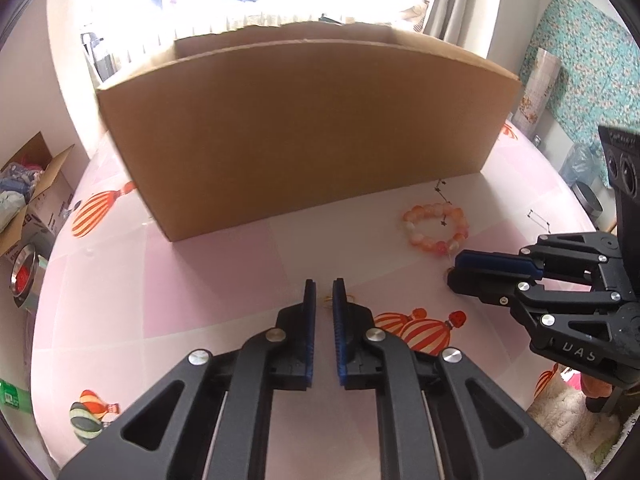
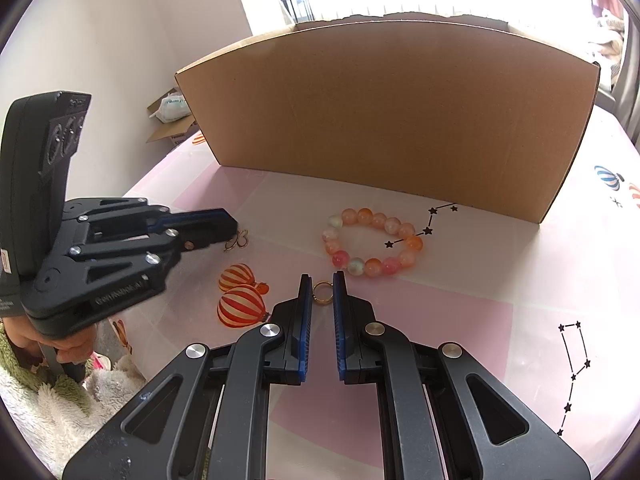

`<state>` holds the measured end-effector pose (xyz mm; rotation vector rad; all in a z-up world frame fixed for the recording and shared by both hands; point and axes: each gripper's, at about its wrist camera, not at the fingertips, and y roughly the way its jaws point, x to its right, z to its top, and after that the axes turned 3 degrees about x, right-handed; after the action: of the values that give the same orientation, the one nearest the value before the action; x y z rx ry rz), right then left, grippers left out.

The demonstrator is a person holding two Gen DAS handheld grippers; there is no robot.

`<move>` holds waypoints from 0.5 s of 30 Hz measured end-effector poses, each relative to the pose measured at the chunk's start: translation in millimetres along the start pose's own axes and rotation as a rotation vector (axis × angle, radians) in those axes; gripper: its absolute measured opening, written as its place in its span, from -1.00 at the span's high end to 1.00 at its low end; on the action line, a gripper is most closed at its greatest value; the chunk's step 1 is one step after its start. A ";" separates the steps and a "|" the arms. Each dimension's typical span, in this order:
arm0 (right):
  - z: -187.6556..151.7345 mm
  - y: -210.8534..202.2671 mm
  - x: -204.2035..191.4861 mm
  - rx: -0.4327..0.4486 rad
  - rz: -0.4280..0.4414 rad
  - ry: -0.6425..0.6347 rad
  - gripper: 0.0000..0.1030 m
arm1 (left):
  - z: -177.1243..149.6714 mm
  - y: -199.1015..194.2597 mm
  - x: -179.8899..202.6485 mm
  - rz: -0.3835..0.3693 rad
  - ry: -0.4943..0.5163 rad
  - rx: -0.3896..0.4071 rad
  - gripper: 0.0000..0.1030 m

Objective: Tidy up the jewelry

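A bracelet of orange and pink beads (image 1: 418,238) (image 2: 374,266) lies on the pink tablecloth (image 1: 224,264) in front of a tall cardboard box (image 1: 300,128) (image 2: 392,112). My right gripper (image 2: 322,280) (image 1: 452,271) sits just before the bracelet, shut on a small gold ring (image 2: 322,292) at its fingertips. My left gripper (image 1: 325,294) (image 2: 234,227) is low over the cloth to the left, shut on a thin gold wire piece (image 1: 329,300) (image 2: 237,240) that sticks out past the tips. What is inside the box is hidden.
The box wall stands close behind both grippers. An open carton (image 1: 36,184) and a metal bowl (image 1: 24,276) sit on the floor at left. A patterned roll (image 1: 536,88) leans at the far right. A fleecy sleeve (image 2: 40,400) shows at the left table edge.
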<state>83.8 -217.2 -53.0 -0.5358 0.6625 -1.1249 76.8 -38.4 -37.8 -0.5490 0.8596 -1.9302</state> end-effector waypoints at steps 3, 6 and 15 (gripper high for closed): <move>0.0 0.0 -0.3 0.000 0.000 0.001 0.84 | -1.5 -5.4 -4.5 0.024 -0.001 0.003 0.85; 0.1 -0.1 -0.3 0.000 0.000 0.000 0.84 | -5.6 -2.6 -3.1 0.057 0.032 -0.027 0.85; 0.6 0.0 -0.1 0.000 -0.001 0.002 0.84 | -9.7 -2.1 23.4 0.051 0.139 -0.024 0.85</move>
<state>84.2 -217.1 -52.6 -0.5353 0.6645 -1.1261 58.0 -55.0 -41.9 -0.4069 0.9771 -1.9308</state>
